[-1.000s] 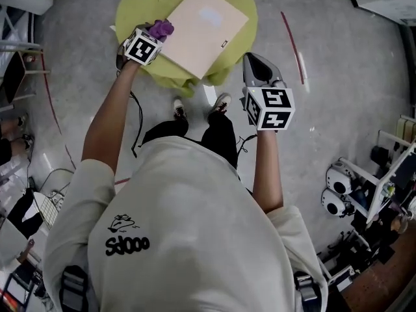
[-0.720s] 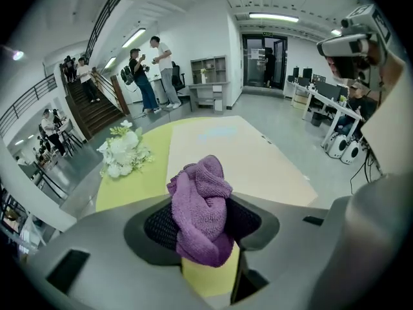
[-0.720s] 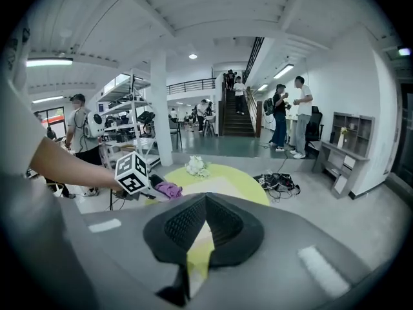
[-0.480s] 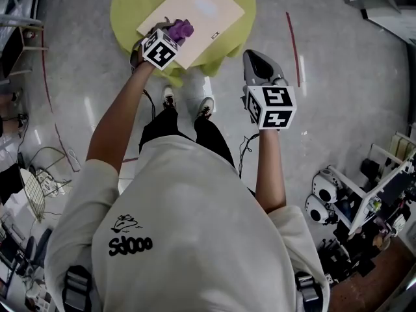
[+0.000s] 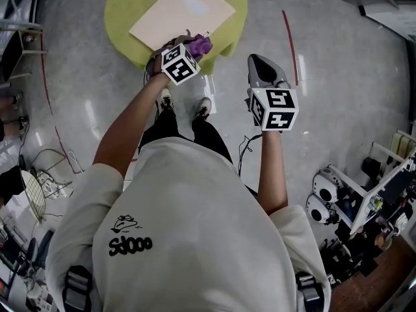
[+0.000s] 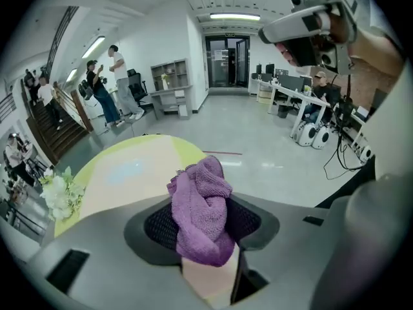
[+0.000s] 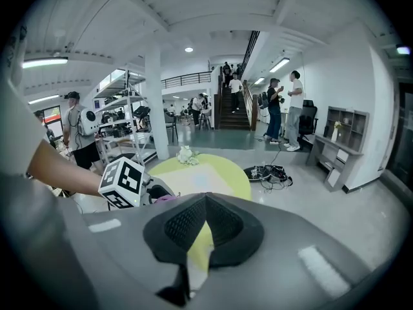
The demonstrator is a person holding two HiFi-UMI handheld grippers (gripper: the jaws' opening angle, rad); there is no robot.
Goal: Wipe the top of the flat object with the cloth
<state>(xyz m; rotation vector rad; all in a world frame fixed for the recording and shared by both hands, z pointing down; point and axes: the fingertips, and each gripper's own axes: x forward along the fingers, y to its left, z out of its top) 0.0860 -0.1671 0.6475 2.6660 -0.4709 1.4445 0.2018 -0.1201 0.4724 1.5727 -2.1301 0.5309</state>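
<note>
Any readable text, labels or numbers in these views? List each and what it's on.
"Sdooo" (as best it reads): black print on the back of the person's shirt.
Marker cubes: square patterns only, no letters.
Small dark mark near the flat board edge: too small to read.

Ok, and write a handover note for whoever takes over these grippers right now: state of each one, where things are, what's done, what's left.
Left gripper: shut on the purple cloth, at the near edge of the beige board.
Right gripper: shut, empty, held over the floor beside the green table, off the board.
The board lies flat on the table.
Done: cloth is gripped and at the board. How much is already wiped cannot be told.
Left: wipe the cloth across the board's top.
</note>
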